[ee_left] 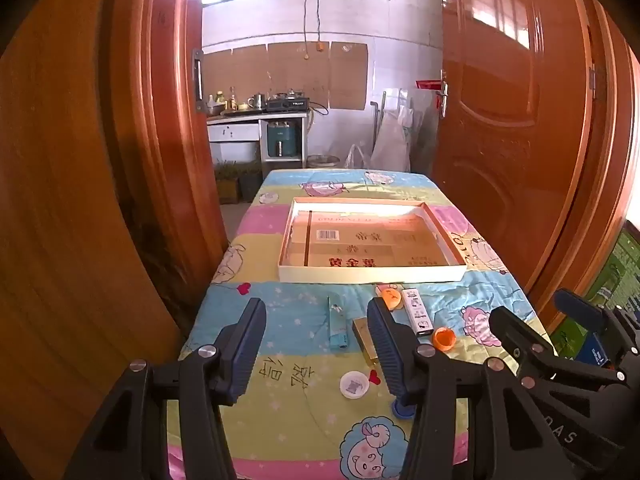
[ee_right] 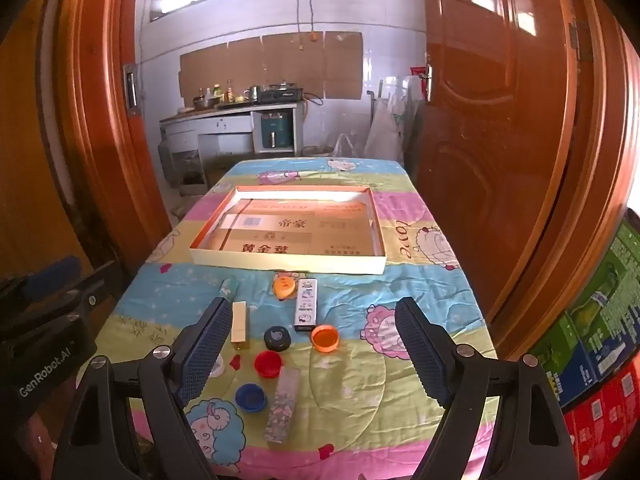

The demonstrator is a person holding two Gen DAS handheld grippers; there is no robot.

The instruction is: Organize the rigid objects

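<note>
Item: small rigid objects—orange cap (ee_right: 325, 337), white lighter (ee_right: 306, 304), gold box (ee_right: 239, 325)—loose before empty tray (ee_right: 288, 262); left gripper (ee_left: 316, 316) and right gripper (ee_right: 308, 320) agape, holding nothing; advise taking one centred piece per grasp.

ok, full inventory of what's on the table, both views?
tray: 1, cream, empty, far middle
bottle caps: 5; two orange, black, red, blue; scattered before tray
white disc: 1, near left
gold box: 1, left of black cap
teal stick: 1, left
white cartoon lighter: 1, centre
patterned lighter: 1, nearest
tablecloth: 1, cartoon print
left hand-held gripper: open, empty
right hand-held gripper: open, empty
</note>
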